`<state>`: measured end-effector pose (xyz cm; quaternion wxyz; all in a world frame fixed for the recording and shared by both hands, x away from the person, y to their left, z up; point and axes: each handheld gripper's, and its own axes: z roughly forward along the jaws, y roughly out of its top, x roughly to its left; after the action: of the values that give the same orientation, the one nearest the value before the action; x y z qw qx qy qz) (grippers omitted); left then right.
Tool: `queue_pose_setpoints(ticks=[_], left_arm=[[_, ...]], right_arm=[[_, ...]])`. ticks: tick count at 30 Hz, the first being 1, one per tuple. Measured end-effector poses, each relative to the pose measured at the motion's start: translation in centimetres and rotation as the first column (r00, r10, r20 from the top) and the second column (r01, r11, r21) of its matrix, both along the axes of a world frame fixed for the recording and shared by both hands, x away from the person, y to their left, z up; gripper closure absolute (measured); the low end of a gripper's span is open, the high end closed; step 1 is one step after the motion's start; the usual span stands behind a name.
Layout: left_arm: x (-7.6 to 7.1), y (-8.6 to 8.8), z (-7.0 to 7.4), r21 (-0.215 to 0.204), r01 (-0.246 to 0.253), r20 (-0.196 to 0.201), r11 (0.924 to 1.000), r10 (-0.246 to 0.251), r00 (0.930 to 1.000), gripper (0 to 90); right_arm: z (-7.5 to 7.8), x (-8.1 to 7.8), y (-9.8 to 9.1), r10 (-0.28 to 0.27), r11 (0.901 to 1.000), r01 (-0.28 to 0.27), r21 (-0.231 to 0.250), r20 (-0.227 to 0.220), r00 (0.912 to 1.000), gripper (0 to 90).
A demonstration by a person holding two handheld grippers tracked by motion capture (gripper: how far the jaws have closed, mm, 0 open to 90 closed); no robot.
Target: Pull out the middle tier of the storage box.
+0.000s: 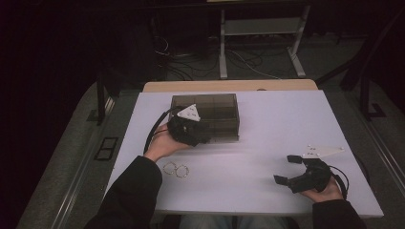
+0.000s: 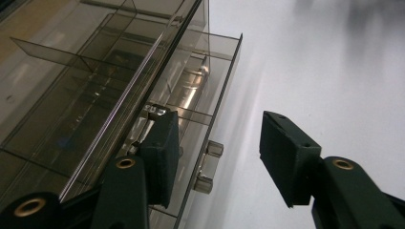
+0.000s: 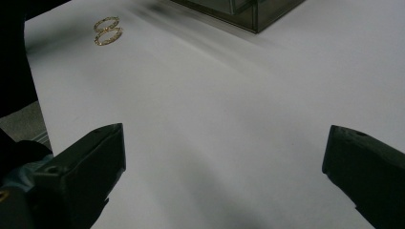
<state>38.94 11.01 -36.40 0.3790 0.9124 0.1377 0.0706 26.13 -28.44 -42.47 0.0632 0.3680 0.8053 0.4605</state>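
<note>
Drawer handle (image 2: 208, 167) of a smoky plastic organiser box (image 1: 210, 112) sits between the left gripper (image 2: 217, 155) jaws, which stand apart, not yet pinching it. Right gripper (image 1: 288, 169) rests wide open on the white surface (image 1: 277, 124), well apart; two gold rings (image 1: 175, 169) lie nearer the left hand.

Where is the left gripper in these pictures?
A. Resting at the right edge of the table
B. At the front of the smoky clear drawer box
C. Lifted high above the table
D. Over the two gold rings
B: the high view shows the left gripper at the front of the drawer box, and the left gripper view shows its jaws on either side of the drawer knob, apart from it.
</note>
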Motion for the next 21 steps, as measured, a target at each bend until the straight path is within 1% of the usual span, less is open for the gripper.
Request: queue_pose_setpoints(ticks=[6, 11, 16, 18, 21], left_arm=[[0.3, 0.1, -0.5, 0.005, 0.001, -0.006, 1.0000, -0.001, 1.0000, 53.0], [0.4, 0.1, -0.9, 0.012, 0.008, 0.011, 0.9999, -0.008, 0.9999, 55.4], [0.6, 0.1, -1.3, 0.017, 0.008, 0.005, 0.9998, -0.008, 1.0000, 57.5], [0.6, 0.0, -1.4, 0.024, 0.010, 0.014, 0.9997, -0.010, 0.9998, 58.3], [0.6, -0.1, -1.6, 0.030, 0.011, 0.023, 0.9995, -0.012, 0.9997, 62.1]], right_arm=[[0.0, 0.0, 0.0, 0.003, 1.0000, -0.003, -0.003, 0.000, 1.0000, 0.3], [0.0, 0.0, 0.0, 0.004, 1.0000, -0.004, -0.003, -0.001, 1.0000, 0.3], [-0.1, 0.0, 0.0, 0.004, 1.0000, -0.004, -0.008, -0.003, 1.0000, 0.3], [-0.1, 0.0, 0.1, 0.006, 0.9999, -0.006, -0.009, -0.002, 1.0000, 0.3], [-0.2, 0.0, 0.1, 0.008, 0.9998, -0.009, -0.017, -0.005, 1.0000, 0.3]])
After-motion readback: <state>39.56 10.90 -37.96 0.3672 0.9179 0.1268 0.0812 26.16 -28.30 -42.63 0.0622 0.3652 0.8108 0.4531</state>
